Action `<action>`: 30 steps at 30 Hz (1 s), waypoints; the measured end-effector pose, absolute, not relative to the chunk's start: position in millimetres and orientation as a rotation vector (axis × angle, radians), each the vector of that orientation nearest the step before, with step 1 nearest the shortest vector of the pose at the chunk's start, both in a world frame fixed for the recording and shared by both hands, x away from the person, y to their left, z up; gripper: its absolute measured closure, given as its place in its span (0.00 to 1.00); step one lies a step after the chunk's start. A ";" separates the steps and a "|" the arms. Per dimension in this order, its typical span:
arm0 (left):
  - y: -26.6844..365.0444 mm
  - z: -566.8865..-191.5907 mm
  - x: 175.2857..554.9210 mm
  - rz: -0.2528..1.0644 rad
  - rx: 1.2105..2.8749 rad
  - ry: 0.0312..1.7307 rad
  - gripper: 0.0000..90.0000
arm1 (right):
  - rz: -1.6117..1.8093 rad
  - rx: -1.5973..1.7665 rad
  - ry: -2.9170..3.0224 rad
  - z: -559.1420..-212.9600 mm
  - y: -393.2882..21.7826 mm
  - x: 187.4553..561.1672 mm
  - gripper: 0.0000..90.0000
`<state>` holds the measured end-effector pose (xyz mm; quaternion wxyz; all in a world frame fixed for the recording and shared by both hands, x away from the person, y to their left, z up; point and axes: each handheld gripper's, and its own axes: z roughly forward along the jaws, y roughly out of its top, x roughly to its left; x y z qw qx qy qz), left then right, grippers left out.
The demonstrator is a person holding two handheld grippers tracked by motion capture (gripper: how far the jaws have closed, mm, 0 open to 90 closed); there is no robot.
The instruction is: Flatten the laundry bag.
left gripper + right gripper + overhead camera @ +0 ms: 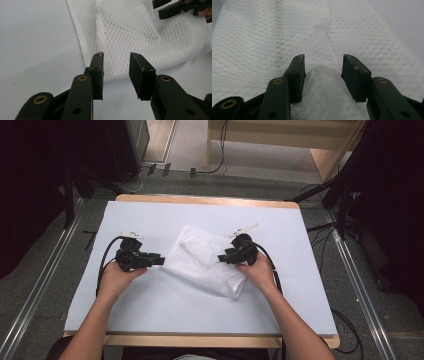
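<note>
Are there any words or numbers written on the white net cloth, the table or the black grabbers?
None: no words, numbers or signs can be read.
White mesh cloth: plain netting, no label in sight.
Left gripper and right gripper: black jaws, brass rivets, no print.
White table cover: bare.

Both my forearms reach in from the near edge, each hand wrapped round a tool. My left gripper [159, 260] points right, jaws parted, nothing between the pads. My right gripper [222, 257] points left toward it, jaws parted wide, pads pressing nothing.
</note>
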<state>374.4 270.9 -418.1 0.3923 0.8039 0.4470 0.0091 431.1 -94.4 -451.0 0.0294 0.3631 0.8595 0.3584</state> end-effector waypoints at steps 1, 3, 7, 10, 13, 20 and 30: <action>270.8 -418.3 374.5 0.023 2.042 1.135 0.73 | 1.089 1.126 2.654 -452.4 -93.8 430.9 0.60; 270.5 -418.5 374.4 0.022 2.041 1.137 0.72 | 1.060 1.135 2.655 -456.1 -93.4 431.4 0.60; 271.0 -418.4 374.4 0.026 2.042 1.137 0.72 | 1.053 1.102 2.663 -462.7 -92.3 430.1 0.70; 271.8 -418.2 374.4 0.030 2.035 1.141 0.72 | 1.019 1.062 2.671 -462.1 -87.5 424.1 0.86; 272.3 -418.1 374.3 0.030 2.036 1.140 0.72 | 0.994 1.024 2.692 -461.2 -83.0 420.5 0.97; 276.3 -416.7 374.3 0.039 2.028 1.143 0.72 | 1.060 1.015 2.686 -439.4 -81.8 416.6 1.00; 287.6 -410.0 372.3 0.067 1.990 1.156 0.72 | 1.235 0.913 2.679 -406.0 -75.8 388.8 1.00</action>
